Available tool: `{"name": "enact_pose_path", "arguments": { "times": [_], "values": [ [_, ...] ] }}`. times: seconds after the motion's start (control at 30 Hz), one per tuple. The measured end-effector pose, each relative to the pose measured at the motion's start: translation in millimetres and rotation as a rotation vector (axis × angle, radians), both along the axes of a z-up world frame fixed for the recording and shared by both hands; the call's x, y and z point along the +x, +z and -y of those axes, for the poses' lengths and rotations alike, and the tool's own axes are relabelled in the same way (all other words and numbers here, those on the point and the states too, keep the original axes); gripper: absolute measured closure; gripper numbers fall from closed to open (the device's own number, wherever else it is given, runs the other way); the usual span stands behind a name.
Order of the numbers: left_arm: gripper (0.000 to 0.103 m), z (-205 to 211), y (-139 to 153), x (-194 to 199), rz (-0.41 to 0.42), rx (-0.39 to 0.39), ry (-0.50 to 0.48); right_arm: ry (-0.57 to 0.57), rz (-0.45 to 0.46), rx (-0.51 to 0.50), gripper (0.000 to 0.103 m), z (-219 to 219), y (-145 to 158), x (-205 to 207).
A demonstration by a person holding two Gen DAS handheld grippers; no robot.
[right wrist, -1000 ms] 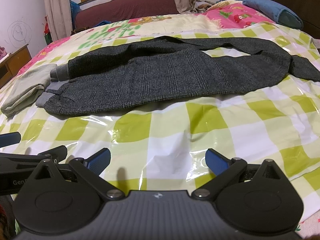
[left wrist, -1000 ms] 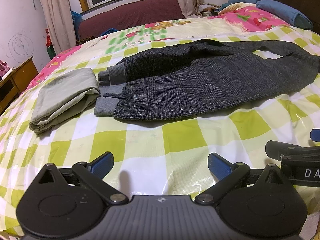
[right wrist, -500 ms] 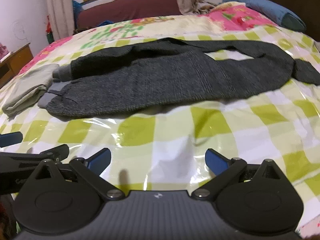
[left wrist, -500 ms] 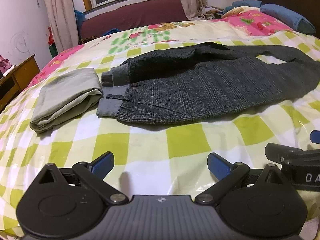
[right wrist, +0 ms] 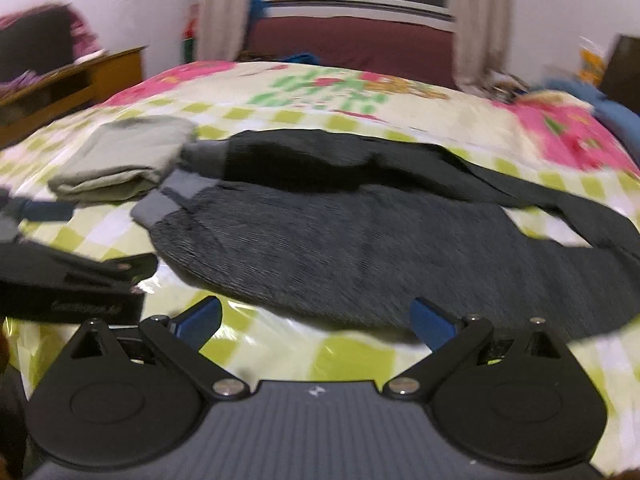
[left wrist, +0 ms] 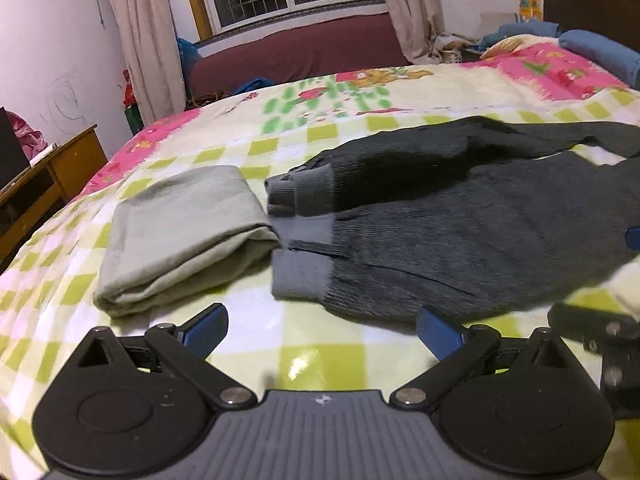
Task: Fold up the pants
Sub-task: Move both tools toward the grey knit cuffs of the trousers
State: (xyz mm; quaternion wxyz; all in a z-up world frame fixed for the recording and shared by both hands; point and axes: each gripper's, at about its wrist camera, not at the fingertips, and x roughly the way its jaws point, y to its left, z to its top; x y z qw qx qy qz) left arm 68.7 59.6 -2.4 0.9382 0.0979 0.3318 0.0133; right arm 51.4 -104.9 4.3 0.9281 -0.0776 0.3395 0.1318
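Scene: I look over a bed spread (left wrist: 320, 360) in green and white checks under clear plastic, with both of my grippers low at its near edge.
Olive garment (left wrist: 180, 236): folded flat at about 10 o'clock in the left wrist view, its right edge touching the grey cuffs of the pants.
Left gripper (left wrist: 322, 330): my jaws stand wide apart, blue fingertips (left wrist: 206, 326) over bare checks and gripping nothing; the right tip sits just short of the pants' near hem.
Pants (left wrist: 460, 232): dark grey knit, lying flat and lengthwise across the spread from 11 o'clock to 3 o'clock in the left wrist view, cuffs to the left, the two legs laid side by side.
Cuffs (left wrist: 302, 248): lighter grey ribbing at 12 o'clock in the left wrist view, the near one just above my open jaws.
Right gripper (right wrist: 316, 318): jaws spread wide here too, holding nothing; the right blue tip sits against the near edge of the pants (right wrist: 380, 248), which fill the view from 10 o'clock to 3 o'clock.
Neighbouring tool: the left gripper's black body shows at 9 o'clock in the right wrist view, beside the pants' cuff end.
Sharpness: the right wrist view is smeared, so I cannot read fine cloth detail there.
Background: a maroon sofa (left wrist: 296, 52) under a barred window at 12 o'clock, and a blue pillow (left wrist: 600, 52) at 2 o'clock.
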Motion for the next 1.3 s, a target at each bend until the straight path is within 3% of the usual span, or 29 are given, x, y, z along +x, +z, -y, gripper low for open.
{"name": "enact_pose_path", "arguments": {
  "times": [0.17, 0.37, 0.4, 0.47, 0.7, 0.8, 0.87, 1.0, 1.3],
  "values": [
    [0.000, -11, -14, 32, -0.007, 0.010, -0.021, 0.056, -0.025, -0.022, 0.006, -10, -19, 24],
    [0.000, -20, -27, 51, -0.028, -0.050, -0.105, 0.070, -0.084, -0.006, 0.016, -6, -36, 43],
    [0.008, -22, -27, 54, -0.039, -0.066, -0.122, 0.076, -0.087, 0.000, 0.016, -5, -37, 44],
    [0.011, -25, -29, 56, -0.060, -0.090, -0.152, 0.097, -0.078, -0.002, 0.018, -4, -37, 43],
    [0.028, -23, -26, 57, -0.057, -0.025, -0.182, 0.201, -0.034, -0.072, 0.025, -11, -38, 43],
    [0.033, -27, -25, 56, -0.065, -0.012, -0.196, 0.258, -0.028, -0.098, 0.036, -18, -40, 47],
    [0.034, -28, -24, 56, -0.076, -0.001, -0.215, 0.296, -0.036, -0.102, 0.050, -20, -40, 48],
    [0.036, -24, -23, 57, -0.094, 0.024, -0.223, 0.337, -0.076, -0.092, 0.067, -23, -38, 49],
    [0.037, -34, -19, 36, -0.151, 0.056, -0.241, 0.355, -0.211, -0.007, 0.068, -26, -33, 38]
  ]
}}
